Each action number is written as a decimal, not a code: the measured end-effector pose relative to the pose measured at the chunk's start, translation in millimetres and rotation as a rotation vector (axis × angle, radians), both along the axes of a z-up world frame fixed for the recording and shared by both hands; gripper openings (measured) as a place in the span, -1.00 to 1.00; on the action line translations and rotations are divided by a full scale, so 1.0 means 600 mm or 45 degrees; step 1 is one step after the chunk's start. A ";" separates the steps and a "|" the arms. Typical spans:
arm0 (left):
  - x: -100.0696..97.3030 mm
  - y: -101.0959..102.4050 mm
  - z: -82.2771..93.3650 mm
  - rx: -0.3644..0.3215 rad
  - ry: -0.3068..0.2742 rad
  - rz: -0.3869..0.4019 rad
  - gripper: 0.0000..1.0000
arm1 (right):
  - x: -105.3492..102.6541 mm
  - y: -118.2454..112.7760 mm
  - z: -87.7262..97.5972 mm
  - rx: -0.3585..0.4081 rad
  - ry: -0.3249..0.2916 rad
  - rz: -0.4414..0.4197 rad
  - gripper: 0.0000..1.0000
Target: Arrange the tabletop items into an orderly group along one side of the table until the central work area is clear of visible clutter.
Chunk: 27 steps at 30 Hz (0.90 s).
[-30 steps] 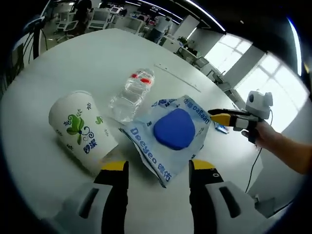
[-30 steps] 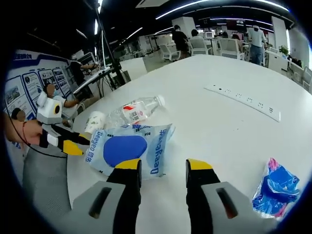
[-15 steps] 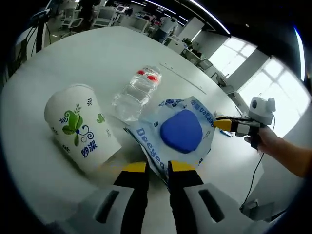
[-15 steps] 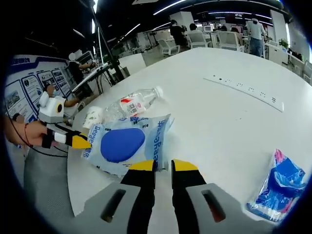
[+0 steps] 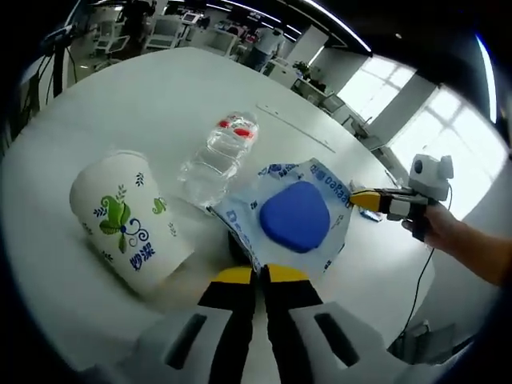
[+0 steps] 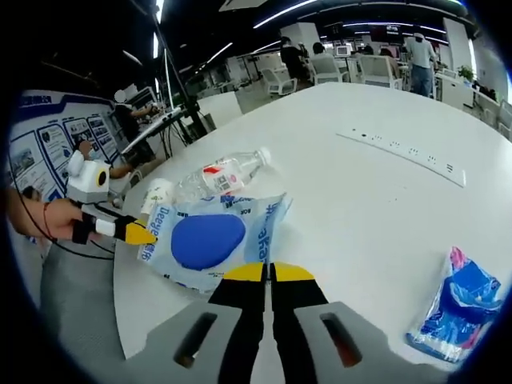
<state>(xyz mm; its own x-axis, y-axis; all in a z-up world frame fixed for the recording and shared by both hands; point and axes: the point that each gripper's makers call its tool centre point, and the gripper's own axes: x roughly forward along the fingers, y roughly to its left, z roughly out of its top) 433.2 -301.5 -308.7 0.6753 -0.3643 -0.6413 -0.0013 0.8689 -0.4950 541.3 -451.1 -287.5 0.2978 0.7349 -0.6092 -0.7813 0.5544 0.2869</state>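
Wipes pack [image 5: 292, 214] flat between both claws, each pinching an opposite edge.

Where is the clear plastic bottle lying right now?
In the left gripper view, the clear plastic bottle lies on its side on the white table, between the paper cup and the blue wipes pack, its base touching the pack's edge.

1. White power strip [image 6: 400, 154] flat on the table, far side; also seen as thin strip [image 5: 292, 126].
2. Office chairs [image 6: 378, 74] and desks beyond table edge.
3. People standing in background [image 6: 422, 66].
4. Blue poster boards [image 6: 50, 136] along wall.
5. Bright windows [image 5: 384, 96].
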 end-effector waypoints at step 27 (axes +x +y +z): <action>0.055 -0.033 0.121 0.047 -0.182 -0.221 -1.00 | -0.005 -0.057 0.124 0.130 -0.159 -0.197 -1.00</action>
<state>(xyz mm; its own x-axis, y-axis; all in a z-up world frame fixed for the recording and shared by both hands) 466.3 -321.3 -236.2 0.6895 -0.4610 -0.5586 0.2178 0.8675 -0.4472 538.5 -485.0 -213.2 0.4800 0.7306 -0.4856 -0.7221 0.6434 0.2542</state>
